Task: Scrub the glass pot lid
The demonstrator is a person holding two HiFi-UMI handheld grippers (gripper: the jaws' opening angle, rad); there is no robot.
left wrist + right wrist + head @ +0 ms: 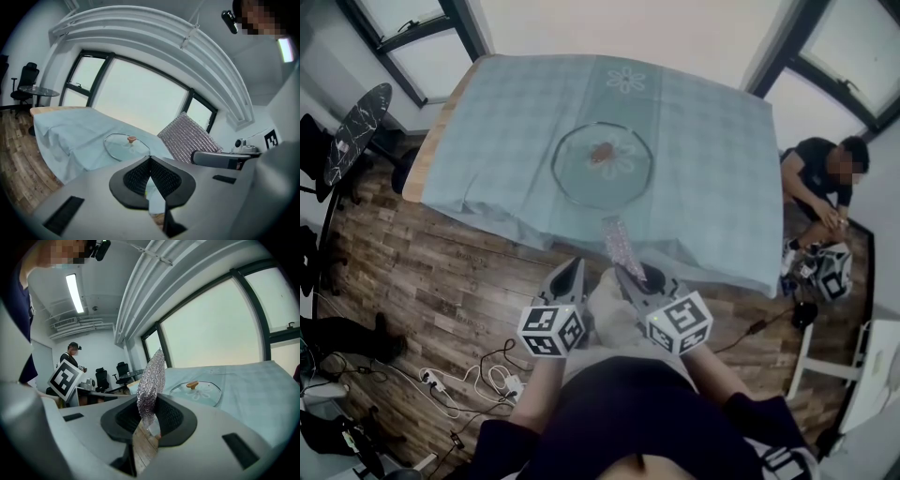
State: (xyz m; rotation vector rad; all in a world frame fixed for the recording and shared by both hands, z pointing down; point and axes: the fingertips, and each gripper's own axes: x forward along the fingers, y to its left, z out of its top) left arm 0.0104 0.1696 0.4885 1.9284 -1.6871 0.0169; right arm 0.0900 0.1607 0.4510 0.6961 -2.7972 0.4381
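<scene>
Glass pot lid (602, 164) lies flat mid-table on the pale blue cloth (712, 187), knob up; right gripper (626, 272) hovers off the near edge, clamped on a silvery scrub pad (618, 242) (standing upright); left gripper (573, 269) just beside it, jaws together, empty; only the head view shows a person (820, 178) crouched at right.

Teal tablecloth (703, 169), perhaps checked, silver scrubber (619, 246)

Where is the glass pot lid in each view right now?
Head view: glass pot lid upper centre, on the tablecloth.
Left gripper view: lid just left of centre.
Right gripper view: lid right of centre.
Shared landmark: silver mesh scrubber, seen in all three.
</scene>
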